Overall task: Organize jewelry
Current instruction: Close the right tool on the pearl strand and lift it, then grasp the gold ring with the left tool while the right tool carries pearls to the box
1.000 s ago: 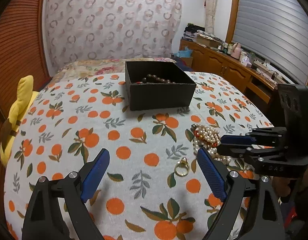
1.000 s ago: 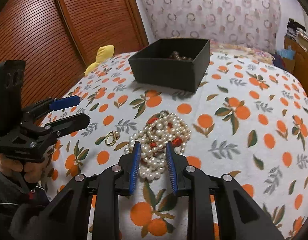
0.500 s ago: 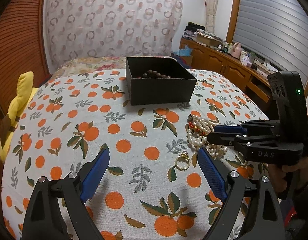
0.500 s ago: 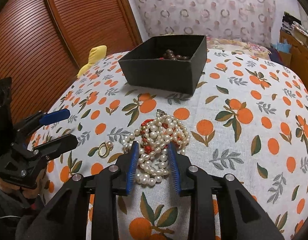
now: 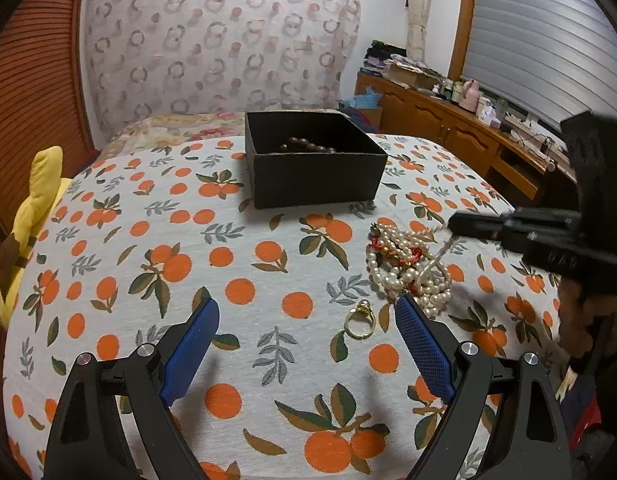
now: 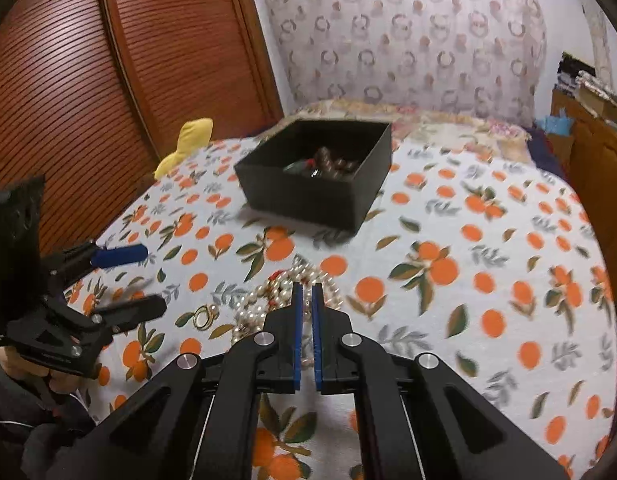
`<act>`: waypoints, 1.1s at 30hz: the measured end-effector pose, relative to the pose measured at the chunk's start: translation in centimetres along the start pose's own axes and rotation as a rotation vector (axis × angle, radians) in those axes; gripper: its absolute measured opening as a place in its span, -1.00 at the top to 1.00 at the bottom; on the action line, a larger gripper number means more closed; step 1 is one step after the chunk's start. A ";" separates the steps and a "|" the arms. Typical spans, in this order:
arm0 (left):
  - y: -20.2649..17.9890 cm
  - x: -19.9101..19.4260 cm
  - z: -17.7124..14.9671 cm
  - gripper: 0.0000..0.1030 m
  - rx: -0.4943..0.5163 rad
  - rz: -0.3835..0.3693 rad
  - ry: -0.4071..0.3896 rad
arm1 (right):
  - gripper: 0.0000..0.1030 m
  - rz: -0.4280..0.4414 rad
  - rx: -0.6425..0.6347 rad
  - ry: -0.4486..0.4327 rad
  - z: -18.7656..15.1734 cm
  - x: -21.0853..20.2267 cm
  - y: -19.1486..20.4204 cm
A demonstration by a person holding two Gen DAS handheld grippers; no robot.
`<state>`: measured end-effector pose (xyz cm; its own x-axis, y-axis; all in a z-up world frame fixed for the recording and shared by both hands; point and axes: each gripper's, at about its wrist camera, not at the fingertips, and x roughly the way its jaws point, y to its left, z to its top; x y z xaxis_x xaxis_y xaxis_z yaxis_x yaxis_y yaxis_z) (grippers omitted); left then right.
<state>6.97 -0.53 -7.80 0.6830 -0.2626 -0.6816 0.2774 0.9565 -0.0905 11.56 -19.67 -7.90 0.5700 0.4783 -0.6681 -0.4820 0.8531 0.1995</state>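
From the left wrist view, my left claw (image 5: pixel 306 344) stands wide apart above the gold ring (image 5: pixel 360 322) on the bed; the pearl necklace (image 5: pixel 408 268) has one strand pulled up. From the right wrist view, my right claw (image 6: pixel 306 304) is clamped on that strand. I should lift slowly toward the black box (image 6: pixel 316 176), so the pile does not tangle.

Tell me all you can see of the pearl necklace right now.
The pearl necklace is a tangled heap of cream beads with red accents on the orange-print bedspread, in front of the black box and beside a gold ring. The right gripper is shut on a strand, which rises taut off the heap.
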 end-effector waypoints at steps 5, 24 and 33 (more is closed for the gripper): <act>-0.9 0.5 0.0 -0.67 0.027 -0.034 0.032 | 0.90 -0.045 -0.016 -0.057 1.0 -2.1 -0.6; -3.3 3.4 0.2 0.64 0.119 -0.060 0.141 | 0.90 -0.063 -0.049 -0.114 2.7 -4.2 -0.6; -2.5 1.1 2.1 0.64 0.090 -0.043 0.062 | 0.90 -0.060 -0.097 -0.204 5.8 -7.5 0.7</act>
<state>8.46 -3.48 -6.79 0.6269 -0.2920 -0.7223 0.3667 0.9286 -0.0571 10.82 -21.43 1.37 0.7175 0.4676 -0.5163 -0.4989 0.8622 0.0875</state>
